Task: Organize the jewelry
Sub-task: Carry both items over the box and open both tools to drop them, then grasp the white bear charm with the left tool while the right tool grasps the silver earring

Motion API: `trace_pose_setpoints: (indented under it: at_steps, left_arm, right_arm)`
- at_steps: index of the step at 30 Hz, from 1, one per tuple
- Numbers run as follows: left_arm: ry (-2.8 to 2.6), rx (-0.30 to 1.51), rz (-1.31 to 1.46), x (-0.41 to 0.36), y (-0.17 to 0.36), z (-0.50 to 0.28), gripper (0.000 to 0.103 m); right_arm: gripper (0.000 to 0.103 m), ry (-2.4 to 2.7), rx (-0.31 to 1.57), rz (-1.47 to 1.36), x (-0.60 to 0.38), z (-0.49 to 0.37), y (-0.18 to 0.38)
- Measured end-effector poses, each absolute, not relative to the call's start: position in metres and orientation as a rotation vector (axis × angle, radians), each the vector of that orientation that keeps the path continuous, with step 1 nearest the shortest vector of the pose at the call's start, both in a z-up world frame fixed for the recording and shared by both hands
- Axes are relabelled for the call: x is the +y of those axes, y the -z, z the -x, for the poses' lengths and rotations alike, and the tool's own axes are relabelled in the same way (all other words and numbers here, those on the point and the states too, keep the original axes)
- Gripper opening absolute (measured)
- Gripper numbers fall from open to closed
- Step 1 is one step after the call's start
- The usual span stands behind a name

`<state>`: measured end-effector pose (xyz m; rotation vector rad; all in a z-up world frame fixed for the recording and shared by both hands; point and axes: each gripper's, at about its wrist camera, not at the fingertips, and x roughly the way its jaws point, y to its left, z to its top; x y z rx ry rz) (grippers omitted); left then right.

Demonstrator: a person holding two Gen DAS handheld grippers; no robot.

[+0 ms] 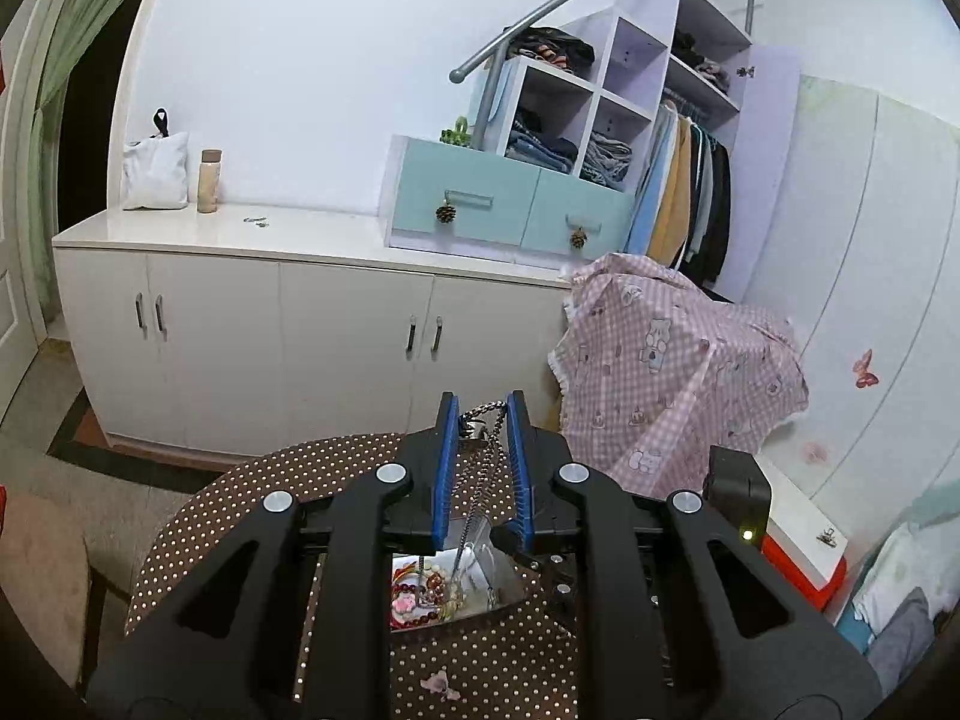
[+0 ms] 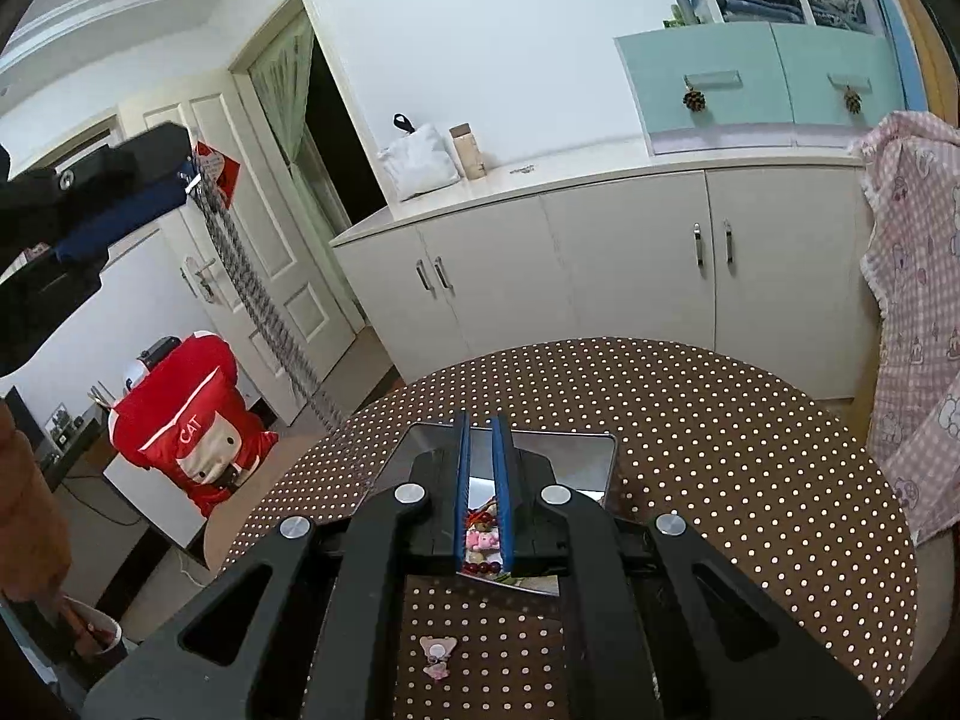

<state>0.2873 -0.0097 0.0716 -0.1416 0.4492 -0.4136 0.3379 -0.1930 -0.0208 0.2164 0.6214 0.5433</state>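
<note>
Left gripper (image 1: 483,405) pinches chain (image 1: 480,456), lifting it from tray (image 2: 594,450); right gripper (image 2: 480,426) shut, empty. Next: clear tray w/ chain, set down ~9 o'clock.

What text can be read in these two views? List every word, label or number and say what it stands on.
"CAT": white letters on the red bag, left of the table.
Red tag on the door: it bears marks, too blurred to read.
Small things on the white counter: too small to tell whether they bear text.
Left wrist view: no readable text.
</note>
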Motion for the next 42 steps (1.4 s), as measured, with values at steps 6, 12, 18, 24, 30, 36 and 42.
trace_pose_setpoints:
  at_steps: [6, 12, 18, 24, 30, 36, 42]
  left_arm:
    - [0.397, 0.572, 0.133, -0.016, -0.030, -0.314, 0.017]
    - [0.367, 0.760, 0.143, -0.017, 0.024, -0.342, 0.018]
    - [0.362, 0.820, 0.142, -0.015, 0.039, -0.343, 0.019]
    - [0.319, 0.773, 0.147, -0.008, 0.029, -0.332, 0.076]
    - [0.300, 0.758, 0.122, -0.003, 0.023, -0.318, 0.076]
    - [0.252, 0.772, 0.085, 0.005, 0.035, -0.300, 0.076]
    - [0.245, 0.808, -0.006, -0.009, 0.066, -0.275, 0.076]
  right_arm:
    - [0.006, -0.538, 0.655, -0.217, -0.194, -0.343, 0.030]
    - [0.009, -0.549, 0.705, -0.244, -0.195, -0.346, 0.046]
    - [0.012, -0.567, 0.729, -0.268, -0.197, -0.344, 0.047]
    - [0.025, -0.557, 0.727, -0.270, -0.200, -0.334, 0.042]
    - [0.027, -0.558, 0.712, -0.298, -0.208, -0.322, 0.033]
    - [0.032, -0.554, 0.694, -0.297, -0.215, -0.307, 0.027]
    - [0.034, -0.523, 0.706, -0.291, -0.226, -0.290, 0.040]
